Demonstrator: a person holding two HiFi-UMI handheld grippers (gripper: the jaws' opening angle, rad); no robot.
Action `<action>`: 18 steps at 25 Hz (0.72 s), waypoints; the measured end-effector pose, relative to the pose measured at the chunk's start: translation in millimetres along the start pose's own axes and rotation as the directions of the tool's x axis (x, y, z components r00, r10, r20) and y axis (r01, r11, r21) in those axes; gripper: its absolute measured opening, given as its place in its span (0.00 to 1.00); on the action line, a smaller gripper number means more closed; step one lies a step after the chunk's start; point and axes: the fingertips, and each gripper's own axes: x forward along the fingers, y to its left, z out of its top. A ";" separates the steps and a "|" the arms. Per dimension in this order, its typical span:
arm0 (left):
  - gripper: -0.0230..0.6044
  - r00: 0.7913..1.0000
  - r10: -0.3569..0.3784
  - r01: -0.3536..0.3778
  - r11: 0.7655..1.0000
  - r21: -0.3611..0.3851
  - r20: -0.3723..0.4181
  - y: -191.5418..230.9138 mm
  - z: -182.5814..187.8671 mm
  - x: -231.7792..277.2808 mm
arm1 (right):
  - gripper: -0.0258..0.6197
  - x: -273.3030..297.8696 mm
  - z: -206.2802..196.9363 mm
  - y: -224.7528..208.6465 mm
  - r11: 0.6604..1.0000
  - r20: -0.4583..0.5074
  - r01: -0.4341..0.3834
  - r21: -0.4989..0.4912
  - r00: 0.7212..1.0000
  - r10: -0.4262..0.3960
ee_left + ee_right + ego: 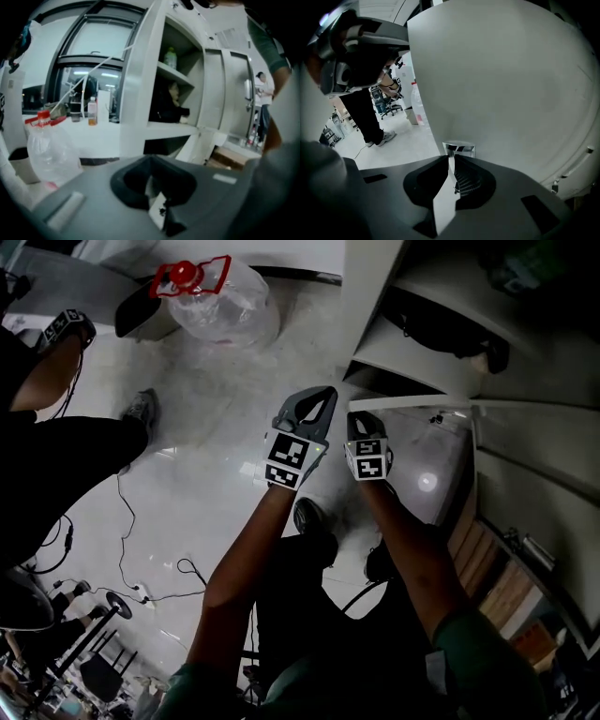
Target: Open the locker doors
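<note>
Standing close, I see the right gripper [367, 420] with jaws pinched narrow, tips against the chrome knob [459, 148] of the white locker door [511, 84] at the person's 1 o'clock. The left gripper [314, 407], also closed and empty, hovers at its 9 o'clock.

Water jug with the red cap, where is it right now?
Head view, upper left: the water jug sits on the floor, left of the locker shelves, beyond the left gripper.
</note>
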 end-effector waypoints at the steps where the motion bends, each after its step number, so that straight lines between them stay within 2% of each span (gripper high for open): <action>1: 0.03 1.000 -0.013 0.013 1.000 -0.005 -0.012 -6.6 -5.1 6.0 | 0.06 -5.3 -6.7 2.3 1.000 -0.010 -0.005 -0.001 1.000 0.005; 6: 0.03 0.992 -0.114 0.114 0.993 -0.015 -0.062 -50.2 -23.5 16.4 | 0.06 -33.9 -33.8 10.0 0.999 -0.059 -0.001 0.035 0.998 0.003; 9: 0.03 0.983 -0.160 0.158 0.987 -0.022 -0.092 -79.8 -32.1 13.1 | 0.06 -59.8 -59.7 10.1 0.994 -0.120 0.037 0.106 0.993 -0.024; 14: 0.03 0.960 -0.238 0.236 0.971 -0.031 -0.149 -141.5 -43.9 7.5 | 0.05 -114.5 -88.6 15.3 0.977 -0.189 0.099 0.189 0.980 -0.062; 18: 0.03 0.934 -0.302 0.297 0.953 -0.055 -0.190 -194.2 -53.2 10.7 | 0.06 -158.5 -103.0 3.0 0.949 -0.225 0.166 0.266 0.969 -0.106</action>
